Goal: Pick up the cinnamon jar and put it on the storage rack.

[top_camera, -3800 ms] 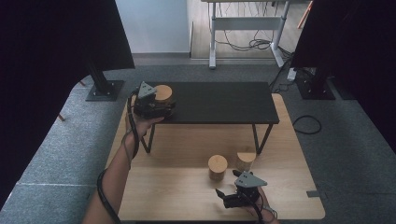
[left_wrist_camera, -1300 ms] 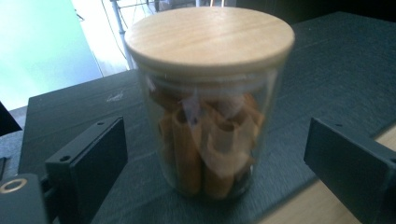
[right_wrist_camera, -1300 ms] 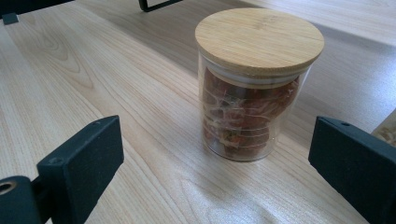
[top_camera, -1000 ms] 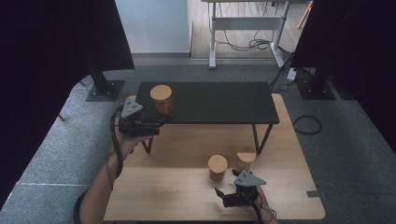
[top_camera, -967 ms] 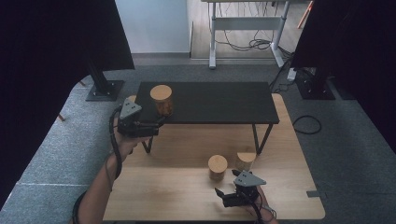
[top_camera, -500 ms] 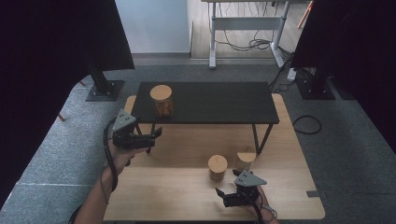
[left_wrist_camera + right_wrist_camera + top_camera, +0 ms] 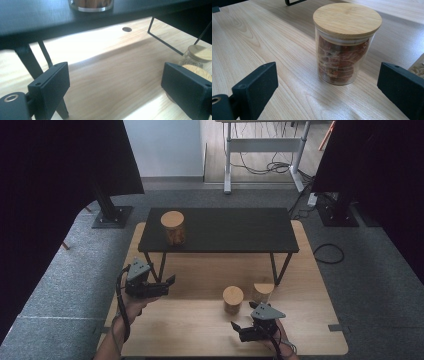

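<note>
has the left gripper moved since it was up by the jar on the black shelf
Yes. The left gripper has come back toward the person, off the black shelf, leaving the jar there.

high: above, forward-down, far | gripper views: low, close | shared: jar (image 7: 233,299) (image 7: 345,42)

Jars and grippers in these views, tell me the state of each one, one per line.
Jar on the black shelf: upright, lid on, filled.
Jar in front of the right gripper: upright, lid on, filled with something reddish.
Jar behind it: upright, lid on.
Left gripper: open, empty, jaws just closing slightly.
Right gripper: open, empty.
</note>
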{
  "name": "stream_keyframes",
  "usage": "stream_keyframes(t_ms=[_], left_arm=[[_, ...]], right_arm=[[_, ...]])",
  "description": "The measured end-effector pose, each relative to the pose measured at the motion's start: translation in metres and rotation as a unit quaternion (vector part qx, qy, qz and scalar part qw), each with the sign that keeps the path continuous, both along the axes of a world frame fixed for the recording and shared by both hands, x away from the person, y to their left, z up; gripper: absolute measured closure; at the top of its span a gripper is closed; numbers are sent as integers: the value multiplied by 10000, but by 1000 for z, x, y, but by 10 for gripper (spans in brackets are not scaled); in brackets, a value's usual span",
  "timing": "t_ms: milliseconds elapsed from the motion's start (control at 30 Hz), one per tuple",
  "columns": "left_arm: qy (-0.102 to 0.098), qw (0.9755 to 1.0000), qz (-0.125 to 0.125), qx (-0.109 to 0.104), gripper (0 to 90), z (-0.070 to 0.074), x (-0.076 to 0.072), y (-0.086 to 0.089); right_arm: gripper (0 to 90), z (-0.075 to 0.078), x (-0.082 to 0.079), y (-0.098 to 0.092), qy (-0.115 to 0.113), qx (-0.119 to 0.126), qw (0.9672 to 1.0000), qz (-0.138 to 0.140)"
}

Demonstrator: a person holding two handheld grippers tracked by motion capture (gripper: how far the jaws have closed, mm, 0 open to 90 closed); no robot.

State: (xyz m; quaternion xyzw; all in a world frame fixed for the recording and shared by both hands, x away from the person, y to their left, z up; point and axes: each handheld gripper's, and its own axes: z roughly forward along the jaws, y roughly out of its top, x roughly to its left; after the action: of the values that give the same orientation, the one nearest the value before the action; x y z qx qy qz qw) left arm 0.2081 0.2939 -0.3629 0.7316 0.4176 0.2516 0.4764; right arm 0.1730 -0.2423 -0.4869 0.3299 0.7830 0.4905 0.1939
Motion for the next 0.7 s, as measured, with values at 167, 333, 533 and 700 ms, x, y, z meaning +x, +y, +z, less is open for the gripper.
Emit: stream_keyframes(t_ms=[167,333,533,700], left_arm=[[95,9998,16,-201,83,-12,-7,7],[166,9994,83,-303,90,-26,-16,11],[214,9996,52,-169,95,-38,-24,11],[300,9995,-34,-86,95,-45,-24,10]], right_arm=[[25,0,0,-1,-4,3,10000,-15],[25,0,0,0,-4,-7,10000,-5],[25,0,0,0,12,-15,10000,-8],[18,-1,1,2,31,-47,10000,32]])
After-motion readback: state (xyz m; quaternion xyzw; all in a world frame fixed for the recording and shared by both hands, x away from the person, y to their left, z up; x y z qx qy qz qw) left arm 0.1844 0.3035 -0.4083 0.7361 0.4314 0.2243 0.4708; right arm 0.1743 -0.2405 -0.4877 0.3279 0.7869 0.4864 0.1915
